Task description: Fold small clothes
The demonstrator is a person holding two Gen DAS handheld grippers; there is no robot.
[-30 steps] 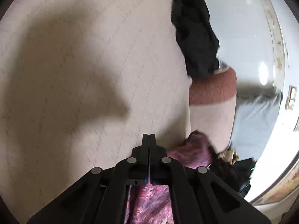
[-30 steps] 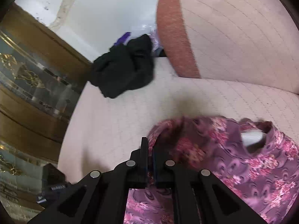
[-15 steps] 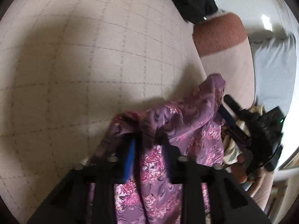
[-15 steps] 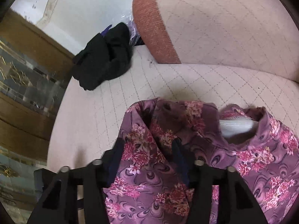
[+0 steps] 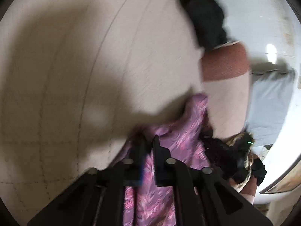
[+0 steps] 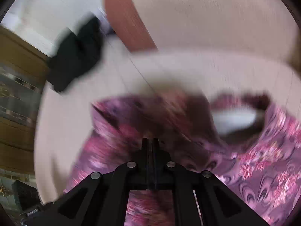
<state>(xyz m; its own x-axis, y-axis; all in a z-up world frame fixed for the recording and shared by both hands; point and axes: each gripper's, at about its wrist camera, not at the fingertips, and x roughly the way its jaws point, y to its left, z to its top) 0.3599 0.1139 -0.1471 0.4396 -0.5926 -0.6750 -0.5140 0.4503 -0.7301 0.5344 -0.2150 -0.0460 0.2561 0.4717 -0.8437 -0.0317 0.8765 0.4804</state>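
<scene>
A purple floral garment (image 6: 259,162) with a white neck label lies on a cream quilted cushion (image 6: 79,113). It also shows in the left wrist view (image 5: 184,131), bunched along the cushion's right side. My left gripper (image 5: 148,141) has its jaws a narrow gap apart with purple cloth between them. My right gripper (image 6: 150,141) is nearly closed over a fold of the garment near its shoulder. Both views are motion-blurred.
A black garment (image 5: 205,13) lies at the far end of the cushion and shows in the right wrist view (image 6: 75,54) too. A rust-trimmed backrest cushion (image 5: 225,79) stands to the right. A dark wooden cabinet (image 6: 17,98) is at the left.
Both grippers were shut, opened wide over the garment half a second ago, and have now closed down on its cloth. Both cameras are moving fast.
</scene>
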